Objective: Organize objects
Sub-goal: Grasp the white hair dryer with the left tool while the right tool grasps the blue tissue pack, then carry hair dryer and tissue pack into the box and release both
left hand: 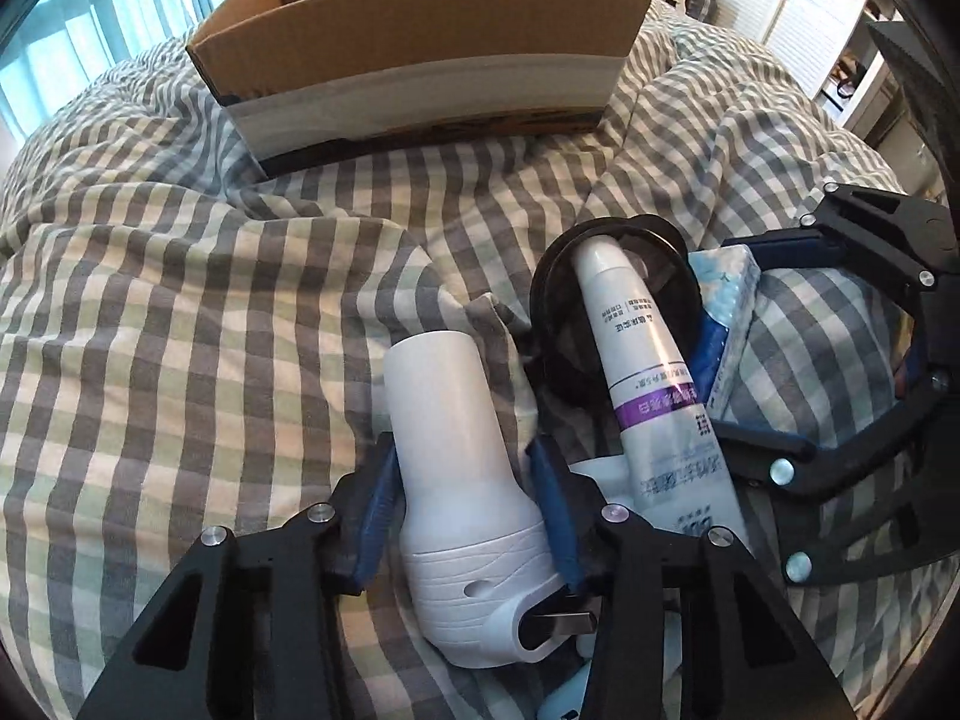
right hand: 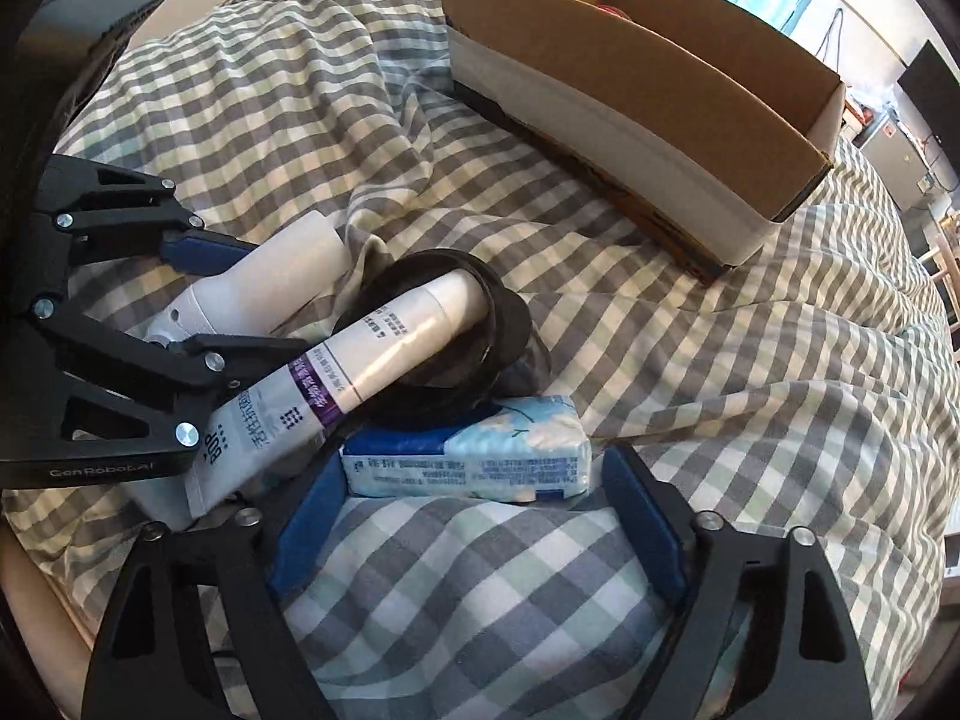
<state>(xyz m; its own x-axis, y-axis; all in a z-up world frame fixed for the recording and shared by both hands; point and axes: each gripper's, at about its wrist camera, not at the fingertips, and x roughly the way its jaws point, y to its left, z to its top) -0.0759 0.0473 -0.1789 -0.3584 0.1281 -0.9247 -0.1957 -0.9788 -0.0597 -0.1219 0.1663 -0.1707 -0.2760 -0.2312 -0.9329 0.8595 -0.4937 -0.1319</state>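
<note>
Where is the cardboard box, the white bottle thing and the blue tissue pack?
cardboard box (left hand: 420, 42), left wrist view, on its brown front wall.
white bottle (left hand: 447, 420), left wrist view, on its smooth middle.
tissue pack (right hand: 480, 450), right wrist view, on its printed side.

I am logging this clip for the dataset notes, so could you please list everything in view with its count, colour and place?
Cardboard box: one, brown with a white and dark band, open, far side of the bed.
Checked bedcover: one, grey, white and pale green, under everything.
White plug-in device: one, white, lying between the left gripper's fingers.
Tube: one, white with a purple band, cap end resting across the black ring.
Black ring: one, black, on the bedcover beneath the tube.
Tissue pack: one, blue and white, just ahead of the right gripper.
Left gripper: one, black with blue pads, around the device.
Right gripper: one, black with blue pads, open.
</note>
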